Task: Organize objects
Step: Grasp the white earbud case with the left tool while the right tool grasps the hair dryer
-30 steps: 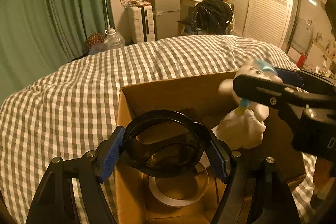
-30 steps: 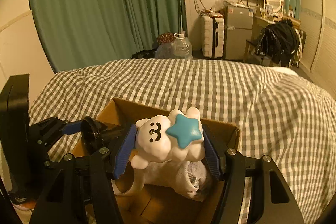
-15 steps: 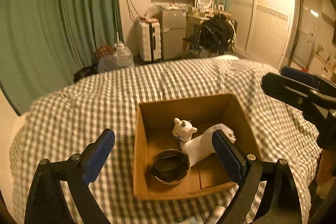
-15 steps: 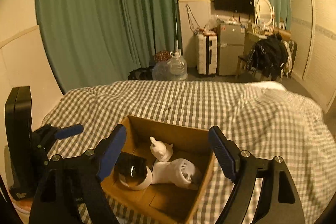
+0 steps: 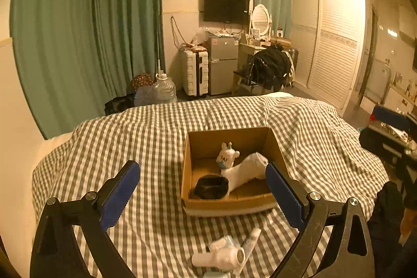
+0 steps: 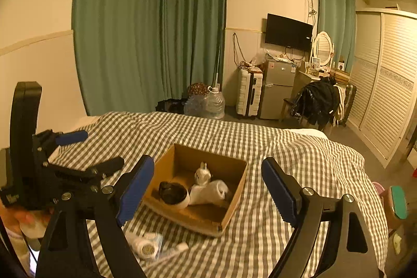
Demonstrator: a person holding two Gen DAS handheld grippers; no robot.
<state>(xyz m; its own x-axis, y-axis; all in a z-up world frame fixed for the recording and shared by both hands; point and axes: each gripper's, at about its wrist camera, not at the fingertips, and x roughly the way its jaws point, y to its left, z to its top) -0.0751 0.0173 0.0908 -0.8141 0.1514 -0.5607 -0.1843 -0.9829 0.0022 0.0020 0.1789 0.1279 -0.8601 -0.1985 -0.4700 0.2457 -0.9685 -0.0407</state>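
An open cardboard box (image 5: 275, 145) (image 6: 237, 189) sits on the checked bed. Inside lie a white plush toy with a blue star (image 5: 226, 155) (image 6: 203, 175), a white sock (image 5: 247, 170) (image 6: 208, 194) and a black bowl (image 5: 211, 186) (image 6: 173, 196). My left gripper (image 5: 206, 197) is open and empty, held back above the near bed; it also shows in the right wrist view (image 6: 78, 145). My right gripper (image 6: 208, 197) is open and empty, well above and behind the box. A small white fan (image 5: 221, 255) (image 6: 144, 246) and a white tube (image 5: 251, 239) (image 6: 169, 252) lie on the bed in front of the box.
The checked bedspread (image 5: 130, 137) (image 6: 299, 160) spreads around the box. Beyond the bed stand green curtains (image 5: 86, 30), a water jug (image 5: 164, 90), a white suitcase (image 5: 195, 72), a small fridge (image 5: 224, 64) and a chair with a black jacket (image 5: 271, 67).
Both grippers let go of the bowl and the plush toy into the box, opened, and pulled back and up. The box now looks far smaller and the fan and tube have come into view.
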